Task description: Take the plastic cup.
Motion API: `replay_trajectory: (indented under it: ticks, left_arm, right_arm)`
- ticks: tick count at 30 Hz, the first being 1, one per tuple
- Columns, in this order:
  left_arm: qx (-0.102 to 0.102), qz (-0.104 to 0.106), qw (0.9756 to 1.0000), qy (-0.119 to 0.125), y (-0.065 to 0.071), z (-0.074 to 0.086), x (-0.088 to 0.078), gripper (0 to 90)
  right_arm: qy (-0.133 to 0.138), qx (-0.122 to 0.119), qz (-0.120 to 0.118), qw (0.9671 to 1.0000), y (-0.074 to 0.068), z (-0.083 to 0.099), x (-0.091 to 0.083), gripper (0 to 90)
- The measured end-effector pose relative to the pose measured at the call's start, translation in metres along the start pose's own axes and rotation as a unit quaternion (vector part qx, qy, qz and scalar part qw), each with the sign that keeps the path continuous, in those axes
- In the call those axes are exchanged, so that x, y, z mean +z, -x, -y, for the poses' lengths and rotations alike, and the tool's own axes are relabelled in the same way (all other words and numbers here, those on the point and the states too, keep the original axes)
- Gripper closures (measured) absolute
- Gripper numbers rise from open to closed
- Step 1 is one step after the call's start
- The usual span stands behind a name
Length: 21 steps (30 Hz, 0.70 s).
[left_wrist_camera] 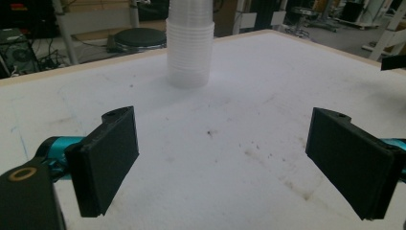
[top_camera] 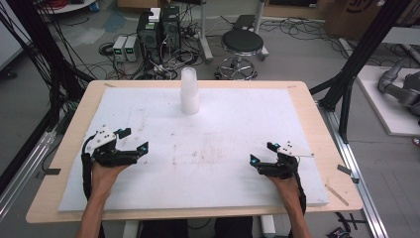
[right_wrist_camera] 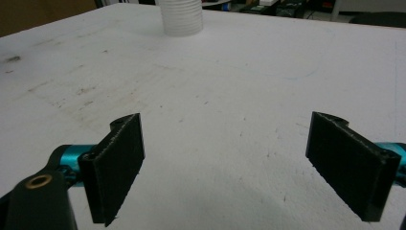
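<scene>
White foam board (top_camera: 223,163) covers the wooden table, with stains near the middle of the frame. At top centre of the high view stands a stack of clear plastic cups (top_camera: 189,91), upright, well apart from both grippers. Left gripper (top_camera: 134,141) at lower left has its jaws wide apart, nothing between them. Right gripper (top_camera: 262,152) at lower right also has its jaws apart and empty.

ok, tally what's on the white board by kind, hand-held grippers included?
Stack of clear plastic cups: 1 (cups in it too close to tell apart)
Hand-held grippers: 2, left hand-held gripper and right hand-held gripper, both open with nothing between the jaws
Total: 3
</scene>
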<state>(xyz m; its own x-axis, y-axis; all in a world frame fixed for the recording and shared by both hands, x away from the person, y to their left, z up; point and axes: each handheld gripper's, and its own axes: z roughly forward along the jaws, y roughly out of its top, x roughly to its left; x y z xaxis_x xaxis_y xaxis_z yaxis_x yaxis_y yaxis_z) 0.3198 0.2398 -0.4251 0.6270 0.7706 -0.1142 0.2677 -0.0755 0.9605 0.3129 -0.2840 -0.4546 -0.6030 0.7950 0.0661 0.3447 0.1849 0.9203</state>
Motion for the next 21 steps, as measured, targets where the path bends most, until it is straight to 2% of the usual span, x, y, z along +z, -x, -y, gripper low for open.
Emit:
replay_trajectory:
  ticks: [1,2,3,6,14,21]
  left_arm:
    - [0.003,0.004,1.0000,0.000,-0.002,-0.006,0.002,10.7]
    - [0.006,0.013,0.9999,0.003,-0.005,-0.020,0.005,10.7]
    - [0.006,0.013,0.9999,0.003,-0.005,-0.020,0.005,10.7]
    - [0.016,0.021,0.9997,0.002,-0.012,-0.043,0.014,10.7]
    - [0.026,0.029,0.9992,-0.006,-0.029,-0.082,0.034,10.5]
    - [0.041,0.033,0.9986,-0.003,-0.036,-0.115,0.050,10.5]
  right_arm:
    - [0.000,0.001,0.001,1.0000,0.000,0.000,0.000,13.1]
    - [0.001,0.001,0.001,1.0000,-0.001,0.000,-0.001,13.1]
    - [0.001,0.001,0.001,1.0000,-0.001,0.000,-0.001,13.1]
    - [0.003,-0.001,0.002,1.0000,-0.001,0.000,-0.001,13.1]
    - [0.005,-0.002,0.003,1.0000,-0.001,0.001,-0.001,13.1]
    - [0.006,-0.002,0.003,1.0000,-0.001,0.000,-0.001,13.1]
